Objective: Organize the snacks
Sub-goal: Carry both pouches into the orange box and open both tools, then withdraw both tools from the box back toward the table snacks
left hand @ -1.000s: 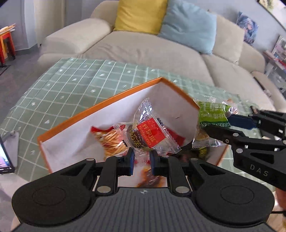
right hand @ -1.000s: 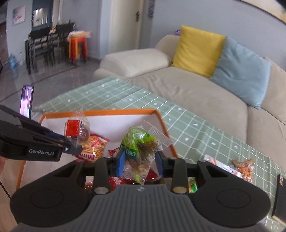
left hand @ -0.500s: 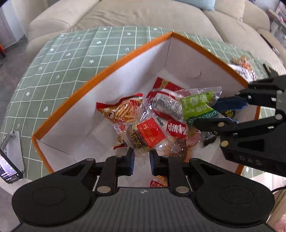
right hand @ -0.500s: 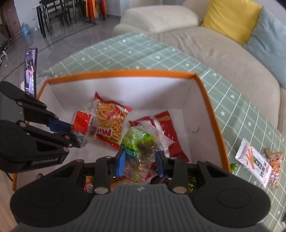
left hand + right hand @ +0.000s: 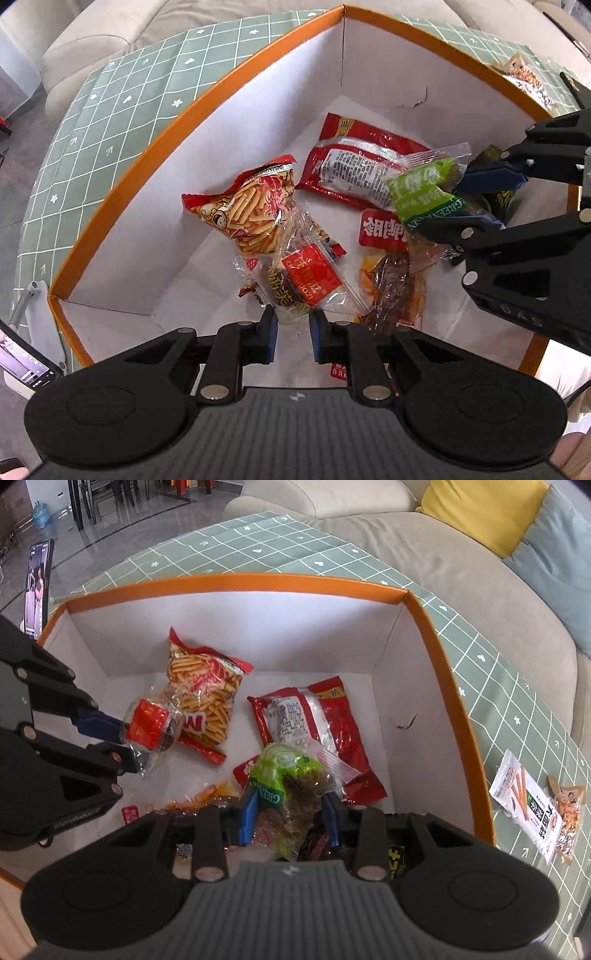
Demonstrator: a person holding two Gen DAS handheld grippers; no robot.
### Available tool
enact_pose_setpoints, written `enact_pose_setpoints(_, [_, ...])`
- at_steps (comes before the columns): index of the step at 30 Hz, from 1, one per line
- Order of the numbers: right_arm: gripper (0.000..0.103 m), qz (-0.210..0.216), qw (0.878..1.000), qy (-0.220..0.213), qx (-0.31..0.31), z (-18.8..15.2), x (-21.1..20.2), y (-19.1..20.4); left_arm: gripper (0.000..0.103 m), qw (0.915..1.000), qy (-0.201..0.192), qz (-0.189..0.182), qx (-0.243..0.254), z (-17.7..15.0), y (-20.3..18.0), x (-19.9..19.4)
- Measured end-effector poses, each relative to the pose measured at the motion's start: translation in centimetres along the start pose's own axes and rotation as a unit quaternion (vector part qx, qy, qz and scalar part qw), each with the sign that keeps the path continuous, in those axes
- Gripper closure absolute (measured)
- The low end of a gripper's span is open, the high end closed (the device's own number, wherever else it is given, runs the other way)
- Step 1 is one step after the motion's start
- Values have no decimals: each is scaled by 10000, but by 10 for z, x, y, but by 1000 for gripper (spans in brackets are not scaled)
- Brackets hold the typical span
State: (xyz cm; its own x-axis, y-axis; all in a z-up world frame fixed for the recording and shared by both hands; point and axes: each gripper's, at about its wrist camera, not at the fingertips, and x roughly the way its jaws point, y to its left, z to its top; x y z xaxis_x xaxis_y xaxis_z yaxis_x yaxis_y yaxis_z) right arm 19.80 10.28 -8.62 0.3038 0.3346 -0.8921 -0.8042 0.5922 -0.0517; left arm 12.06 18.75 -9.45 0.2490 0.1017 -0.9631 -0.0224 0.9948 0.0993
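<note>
Your left gripper [image 5: 293, 334] pinches the clear red-labelled pastry packet [image 5: 308, 282] by its edge; your right gripper [image 5: 290, 812] clamps the green clear-film raisin packet [image 5: 291, 794]. Both hang inside the orange-rimmed white cardboard box [image 5: 236, 581], just above the loose snacks: low enough, I judge, to drop without bouncing out.

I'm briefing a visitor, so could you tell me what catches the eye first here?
The orange-rimmed box on the green checked tablecloth, with snack packs lying inside. Above it, the left gripper pinches a clear packet with a red label, and the right gripper a green-labelled packet.
</note>
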Motion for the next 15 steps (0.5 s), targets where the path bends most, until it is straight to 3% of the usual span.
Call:
enact_pose_setpoints(6, [66,-82,9999,-118,35,-4,-3,-5,78,9998,133,104,43,3,-4,5])
enact_pose_setpoints(12, [56,-75,9990,-427,121,-7,-24,-14,42,9992,-2,360,170,5,-15,-4])
enact_pose_setpoints(15, [52,-96,9976,-652,234,-11,-36,-20,35,9984,-174,490,235,7,-21,-17])
